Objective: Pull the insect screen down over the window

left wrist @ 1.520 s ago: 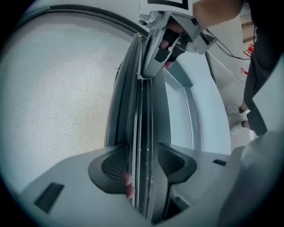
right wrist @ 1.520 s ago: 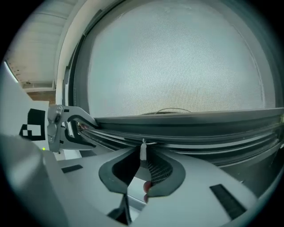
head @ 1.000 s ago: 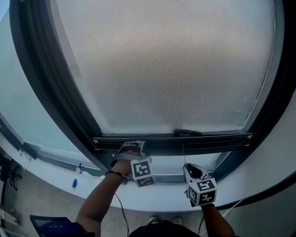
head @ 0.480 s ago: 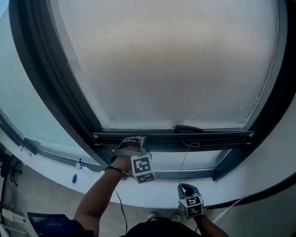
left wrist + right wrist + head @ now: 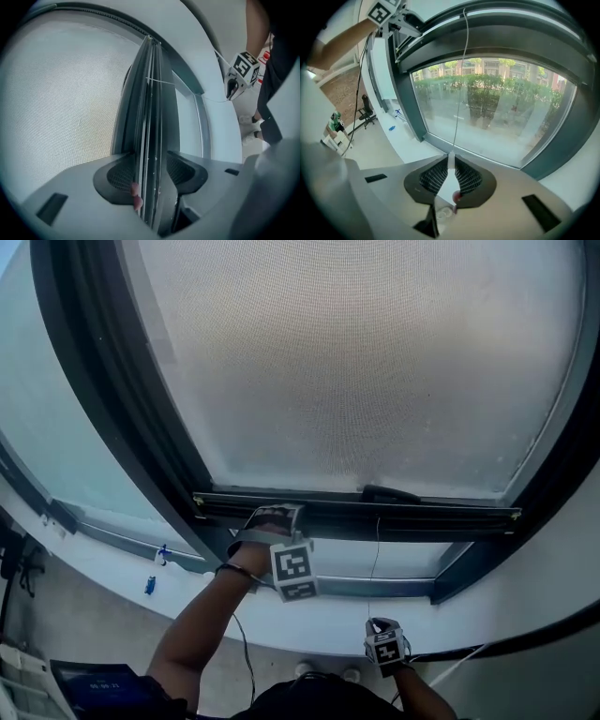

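Note:
The grey mesh insect screen (image 5: 356, 362) covers most of the window, and its dark bottom bar (image 5: 422, 518) hangs above a strip of bare glass. My left gripper (image 5: 272, 521) is shut on that bar near its left end; in the left gripper view the bar (image 5: 150, 117) runs edge-on between the pads (image 5: 123, 176). A thin pull cord (image 5: 375, 559) drops straight from the bar's middle to my right gripper (image 5: 380, 626), low over the sill. In the right gripper view, the right gripper (image 5: 451, 164) is shut on the cord's small white end piece (image 5: 451, 161).
A dark window frame (image 5: 112, 427) surrounds the screen, with a white curved sill (image 5: 309, 638) below it. Small blue items (image 5: 150, 585) lie on the sill at the left. A desk chair (image 5: 365, 112) stands on the floor to the left. A blue-screened device (image 5: 94, 688) sits at lower left.
My right gripper has dropped well below the sill line with the cord end in it, and the slack loop in the cord has pulled straight. The left gripper has stayed on the bar.

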Tool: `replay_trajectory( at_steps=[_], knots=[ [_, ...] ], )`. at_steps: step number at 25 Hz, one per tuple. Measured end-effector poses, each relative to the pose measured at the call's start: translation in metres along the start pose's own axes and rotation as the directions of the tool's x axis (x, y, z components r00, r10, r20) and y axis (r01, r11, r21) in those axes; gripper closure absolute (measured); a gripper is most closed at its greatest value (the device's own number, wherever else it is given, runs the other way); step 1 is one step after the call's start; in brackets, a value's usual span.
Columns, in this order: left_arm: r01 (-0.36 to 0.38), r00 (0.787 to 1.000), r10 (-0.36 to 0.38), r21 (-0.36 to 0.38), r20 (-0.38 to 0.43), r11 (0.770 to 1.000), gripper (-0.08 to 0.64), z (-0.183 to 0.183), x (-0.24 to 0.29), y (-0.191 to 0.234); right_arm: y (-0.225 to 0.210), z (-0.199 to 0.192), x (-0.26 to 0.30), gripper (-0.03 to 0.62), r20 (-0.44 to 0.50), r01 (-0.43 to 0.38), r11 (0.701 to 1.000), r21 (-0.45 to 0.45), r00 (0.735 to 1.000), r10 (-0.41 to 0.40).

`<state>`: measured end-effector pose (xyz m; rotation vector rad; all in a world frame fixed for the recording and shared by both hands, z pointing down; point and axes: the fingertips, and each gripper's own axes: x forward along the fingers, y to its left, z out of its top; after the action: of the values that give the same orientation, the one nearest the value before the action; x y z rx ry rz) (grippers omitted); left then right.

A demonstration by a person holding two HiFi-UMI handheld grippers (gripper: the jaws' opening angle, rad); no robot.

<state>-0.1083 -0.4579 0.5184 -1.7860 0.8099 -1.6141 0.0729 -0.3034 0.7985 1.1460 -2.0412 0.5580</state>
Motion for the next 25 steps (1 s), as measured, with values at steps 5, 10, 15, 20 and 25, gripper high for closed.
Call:
replay_trajectory(
  at_steps=[5, 10, 15, 20, 25],
  knots=[
    [-0.016, 1.000, 0.016, 0.013, -0.016, 1.000, 0.350, -0.004, 0.003, 0.004, 0.000, -0.002, 0.018, 0.546, 0.022, 0.024, 0.999, -0.029, 0.999, -0.023],
    [-0.003, 1.000, 0.003, 0.017, -0.028, 1.000, 0.350, -0.005, 0.003, 0.001, 0.002, 0.013, 0.020, 0.471, 0.065, 0.037, 0.997, -0.064, 0.997, -0.033],
    [-0.029, 0.999, 0.029, 0.019, -0.019, 0.999, 0.350, -0.005, 0.001, 0.002, -0.027, 0.069, -0.018, 0.428, 0.209, 0.140, 0.983, -0.122, 0.971, -0.112],
    [-0.019, 1.000, 0.019, 0.017, -0.024, 1.000, 0.350, -0.004, -0.003, 0.001, -0.053, 0.178, -0.089, 0.428, 0.379, 0.255, 0.914, -0.316, 0.917, -0.125],
    [-0.013, 1.000, 0.013, -0.002, -0.008, 1.000, 0.350, 0.000, -0.004, 0.003, -0.050, 0.239, -0.146, 0.428, 0.453, 0.395, 0.782, -0.483, 0.877, -0.163]
  ],
)
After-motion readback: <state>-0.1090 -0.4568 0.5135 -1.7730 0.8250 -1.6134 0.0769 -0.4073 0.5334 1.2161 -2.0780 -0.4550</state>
